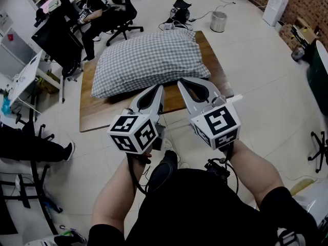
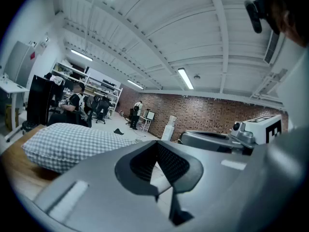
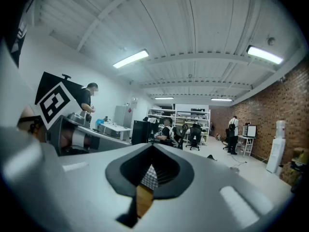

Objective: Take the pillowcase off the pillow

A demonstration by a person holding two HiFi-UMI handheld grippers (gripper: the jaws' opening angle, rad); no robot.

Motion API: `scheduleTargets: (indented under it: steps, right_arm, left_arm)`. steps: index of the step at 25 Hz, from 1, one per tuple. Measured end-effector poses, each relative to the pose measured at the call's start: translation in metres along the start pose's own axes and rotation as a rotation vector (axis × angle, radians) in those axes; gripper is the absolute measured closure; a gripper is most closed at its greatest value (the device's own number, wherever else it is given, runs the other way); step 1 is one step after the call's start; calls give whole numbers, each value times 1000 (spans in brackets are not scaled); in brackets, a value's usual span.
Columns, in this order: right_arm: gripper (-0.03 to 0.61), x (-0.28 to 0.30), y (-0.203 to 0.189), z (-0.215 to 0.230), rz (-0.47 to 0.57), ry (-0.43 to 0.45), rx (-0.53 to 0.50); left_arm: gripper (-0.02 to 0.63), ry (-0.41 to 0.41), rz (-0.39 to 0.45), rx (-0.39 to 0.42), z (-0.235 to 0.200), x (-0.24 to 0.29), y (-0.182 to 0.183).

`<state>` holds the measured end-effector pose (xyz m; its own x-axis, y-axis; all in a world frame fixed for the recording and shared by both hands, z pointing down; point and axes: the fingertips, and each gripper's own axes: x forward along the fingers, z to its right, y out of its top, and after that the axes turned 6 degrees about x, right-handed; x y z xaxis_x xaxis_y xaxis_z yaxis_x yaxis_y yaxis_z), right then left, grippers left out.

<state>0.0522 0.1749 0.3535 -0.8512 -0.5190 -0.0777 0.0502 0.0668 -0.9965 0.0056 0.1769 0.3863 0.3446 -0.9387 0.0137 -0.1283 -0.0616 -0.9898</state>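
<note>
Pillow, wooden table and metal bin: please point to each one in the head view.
pillow (image 1: 148,60), head view, middle of its checked case.
wooden table (image 1: 102,114), head view, bare front left part.
metal bin (image 1: 218,21), head view, its side wall.

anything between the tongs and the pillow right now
Nothing visible. The left tongs and right tongs, both shut and empty, point at the near edge of the checked pillow lying on the wooden table, with only open air between.
</note>
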Motion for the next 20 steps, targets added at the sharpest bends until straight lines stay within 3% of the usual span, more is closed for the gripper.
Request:
scheduleTargets:
  steps: [5,12,20]
  right_arm:
    - [577,19,-22,19,-38,-11,-4]
    - [577,43,-49,48,-88,-22,-4]
    - [577,101,-83,82,-150,-40,-9]
  left_arm:
    - [606,-12,-10,-133,-24,20,-26]
    - [537,-7,-58,-295,-54,54,-67]
    - [452,21,-82,-596,-131,110,-123]
